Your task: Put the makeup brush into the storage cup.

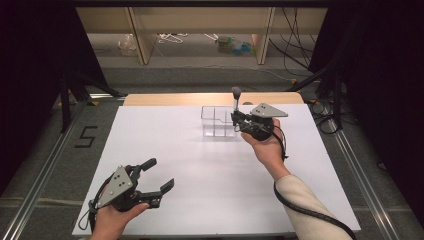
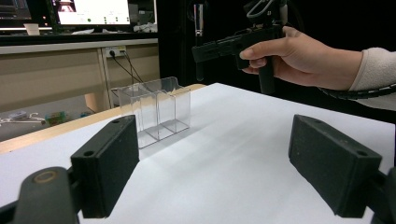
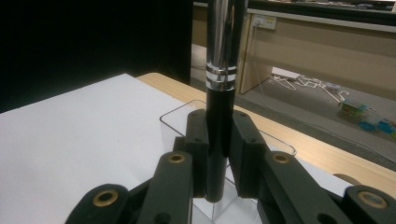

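A: What has the right gripper [image 1: 239, 121] got?

B: A brush [image 1: 236, 100], pinched low on its black handle. In the right gripper view the jaws are closed tight on the brush [image 3: 218, 121], with the chrome ferrule just above them.

A: Which way does it point?

B: Long axis upright, bristle head on top, handle end down. It hangs right at the right edge of the clear box [image 1: 218, 121], at the far middle of the white table [image 1: 165, 150].

A: So the box is below it?

B: Below and a little left of the handle tip, I'd judge. The box [image 3: 187, 119] shows just behind and under the jaws, so a short shift left and a straight drop should seat the brush in a compartment. Which one, I cannot tell.

A: And the left gripper [image 1: 159, 175]?

B: Jaws spread wide, holding nothing, near the table's left near corner, well apart from the box [image 2: 156, 109]. The right one is plainly nearer.
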